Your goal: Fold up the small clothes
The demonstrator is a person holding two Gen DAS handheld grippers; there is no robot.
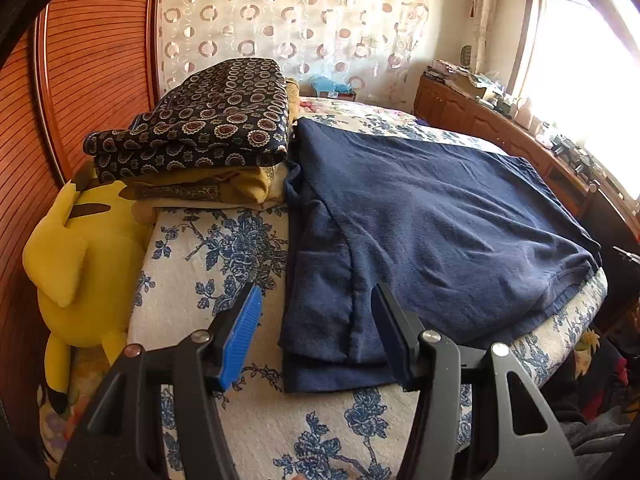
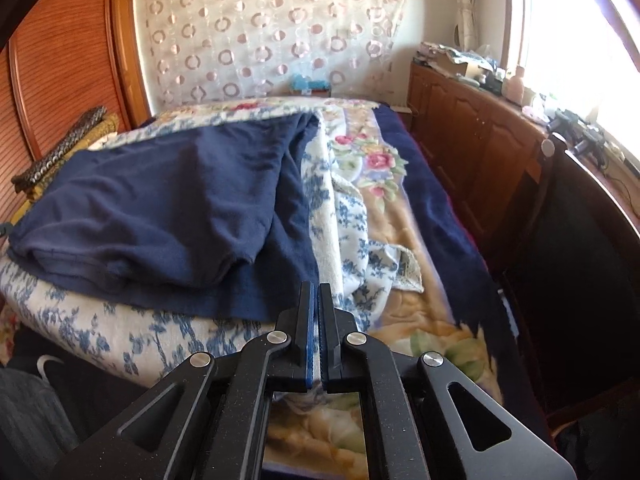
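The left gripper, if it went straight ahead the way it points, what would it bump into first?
Most likely the navy garment on the bed; the left gripper has open jaws straddling its near folded edge, though depth is hard to judge.

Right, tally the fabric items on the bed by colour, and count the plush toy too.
Navy garment: 1
Dark patterned folded cloth: 1
Yellow folded cloth: 1
Yellow plush toy: 1
Total: 4

There are no words, numbers or signs to read in either view. The folded clothes and the bed cover show only patterns. The things on the far cabinet are too small and blurry to read.
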